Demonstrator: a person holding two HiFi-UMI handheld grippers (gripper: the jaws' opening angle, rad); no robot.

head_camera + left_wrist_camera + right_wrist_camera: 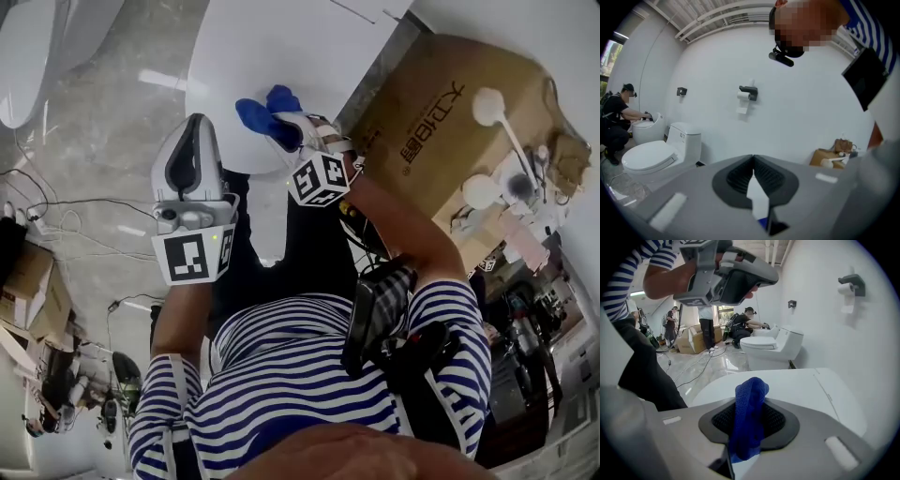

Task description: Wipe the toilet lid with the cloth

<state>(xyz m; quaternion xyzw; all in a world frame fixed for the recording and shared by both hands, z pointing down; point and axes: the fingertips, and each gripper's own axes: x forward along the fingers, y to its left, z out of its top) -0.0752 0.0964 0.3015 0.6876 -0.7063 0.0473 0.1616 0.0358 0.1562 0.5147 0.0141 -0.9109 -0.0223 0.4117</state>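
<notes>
The white toilet lid [272,52] lies closed in front of me; in the right gripper view the toilet lid [801,390] spreads out just past the jaws. My right gripper [287,127] is shut on a blue cloth [260,113] and holds it over the lid's near edge. That blue cloth [749,416] stands up folded between the right gripper's [751,420] dark pads. My left gripper [195,122] hangs raised to the left of the lid, jaws pressed together with nothing in them. The left gripper [753,161] faces a white wall.
A cardboard box [441,122] with white brushes [489,106] on it stands right of the toilet. Cables [56,211] trail on the shiny floor at left. Another toilet [651,157] and crouching people [745,322] are farther off. A paper holder [747,91] hangs on the wall.
</notes>
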